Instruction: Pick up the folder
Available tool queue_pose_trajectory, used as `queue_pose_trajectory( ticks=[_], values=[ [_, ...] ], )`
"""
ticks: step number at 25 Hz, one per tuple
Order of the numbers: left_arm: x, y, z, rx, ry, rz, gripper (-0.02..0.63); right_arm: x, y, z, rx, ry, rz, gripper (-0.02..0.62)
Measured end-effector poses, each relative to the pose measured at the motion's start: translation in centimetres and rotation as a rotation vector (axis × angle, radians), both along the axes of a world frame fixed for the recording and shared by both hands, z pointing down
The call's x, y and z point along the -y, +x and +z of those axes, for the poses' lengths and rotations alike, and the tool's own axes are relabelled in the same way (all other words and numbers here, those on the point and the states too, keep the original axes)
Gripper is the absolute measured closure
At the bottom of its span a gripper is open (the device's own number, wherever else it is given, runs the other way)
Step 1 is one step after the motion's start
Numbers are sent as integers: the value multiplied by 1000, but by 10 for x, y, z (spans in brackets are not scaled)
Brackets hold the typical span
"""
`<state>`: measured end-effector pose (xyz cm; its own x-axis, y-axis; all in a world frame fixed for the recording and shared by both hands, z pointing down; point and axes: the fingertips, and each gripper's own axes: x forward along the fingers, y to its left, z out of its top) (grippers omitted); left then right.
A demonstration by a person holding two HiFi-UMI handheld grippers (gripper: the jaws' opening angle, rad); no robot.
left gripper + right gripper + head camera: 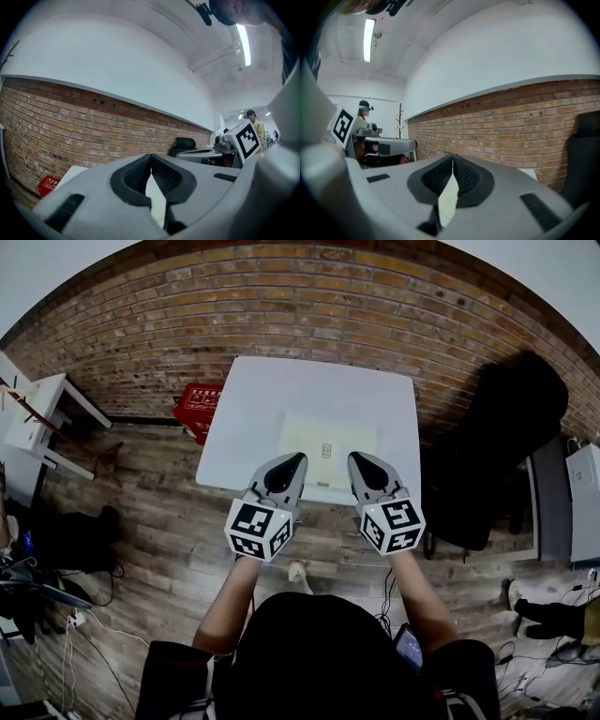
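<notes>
Below the head camera, the white table stands against a brick wall, and I place everything else by it. Left of the table, a white rack stands well apart on the wooden floor. A red crate sits just beside the table's left edge, up by the wall. On the table's near half lies the folder, pale cream and flat, with a small label at its middle. Its near edge runs close to the table's near edge. Right of the table, a black chair stands near the right edge, and a white cabinet sits farther off.

The table's far half is bare top. The crate crowds its far left corner and the chair its right side. Floor lies open along the near edge, where the person stands.

Both forearms reach forward side by side across that near edge. The left gripper has its tip over the folder's near left part, with its marker cube back over the floor. The left gripper view shows its jaws pressed together with nothing between them, pointing about level at the wall. The right gripper mirrors it over the folder's near right part, jaws likewise together and holding nothing. From above I cannot tell whether either tip touches the folder.
</notes>
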<state>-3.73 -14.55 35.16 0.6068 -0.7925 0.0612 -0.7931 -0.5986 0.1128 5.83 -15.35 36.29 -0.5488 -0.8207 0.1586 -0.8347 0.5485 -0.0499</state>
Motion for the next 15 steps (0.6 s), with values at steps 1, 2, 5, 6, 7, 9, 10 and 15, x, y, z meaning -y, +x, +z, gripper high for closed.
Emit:
queue_pose_trajectory(
  ticks=[1, 2, 5, 6, 7, 9, 10, 15],
  values=[
    [4, -1, 2, 4, -5, 11, 586, 4, -4, 3, -7, -9, -2, 567],
    [7, -2, 4, 5, -10, 19, 586, 7, -7, 6, -14, -17, -4, 568],
    [16, -7, 12, 3, -26, 40, 586, 18, -15, 13, -28, -38, -4, 568],
    [20, -8, 15, 1, -31, 46, 586, 22, -16, 15, -30, -43, -2, 567],
    [23, -10, 17, -2, -35, 51, 586, 25, -18, 17, -32, -49, 0, 568],
    [30, -15, 20, -15, -44, 57, 586, 31, -22, 23, -33, -65, 3, 568],
    [33, -16, 21, -25, -49, 59, 586, 34, -24, 27, -29, -78, 4, 568],
    [42, -14, 26, -36, -55, 97, 586, 45, -30, 44, -20, -137, 11, 568]
  ],
)
